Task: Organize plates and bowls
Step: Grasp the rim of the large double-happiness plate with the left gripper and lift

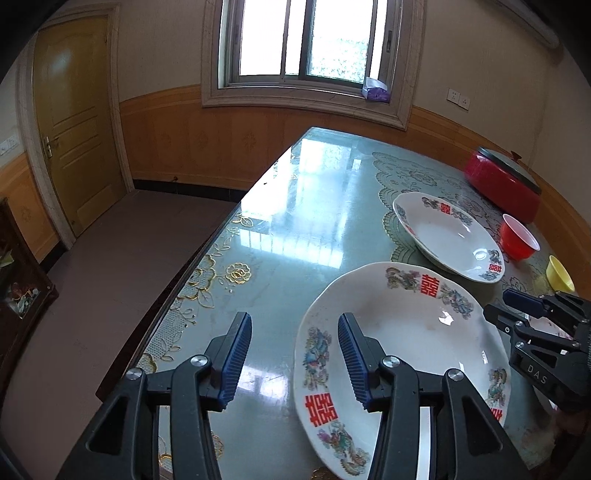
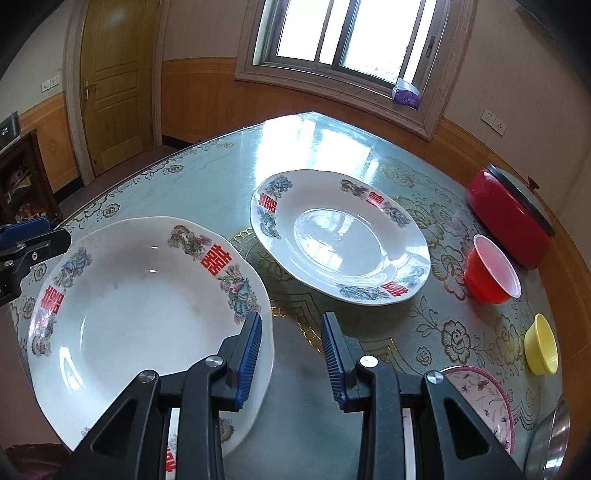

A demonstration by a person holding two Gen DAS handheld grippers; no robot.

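1. Table (image 2: 207, 155): glass top over pale green floral cloth w/ gold trim; holds all crockery below.

2. Near plate (image 2: 129, 295): large, white, deep well, red double-happiness characters + dragon/phoenix prints on rim. Sits at near-left of table in right wrist view; in left wrist view (image 1: 406, 332) it fills lower right.

3. Far plate (image 2: 340, 236): same pattern, same type. Lies further back, right of centre, apart from near plate, not stacked.

4. Red bowl (image 2: 491, 269): small, pale inside, right of far plate, just in front of item 7.

5. Yellow bowl (image 2: 541, 343): small, near right table edge, nearer the camera than red bowl.

6. Floral bowl (image 2: 484, 391): white/pink, purple sprigs, lower right, partly hidden behind right gripper's arm. Metal rim of another vessel at frame corner; type unclear.

7. Red pot (image 2: 506, 218): lidded, at back right by wall.

8. Left gripper (image 1: 295, 358): jaws apart, nothing clamped. Its right finger is over the near plate's left rim, left finger over bare glass; touching or not, can't tell.

9. Right gripper (image 2: 291, 354): jaws apart, nothing held. Left finger over near plate's right rim, right finger over cloth; contact can't tell.

10. Bkgd: window (image 2: 347, 33), yellow door (image 1: 77, 122), wood-panel wall.
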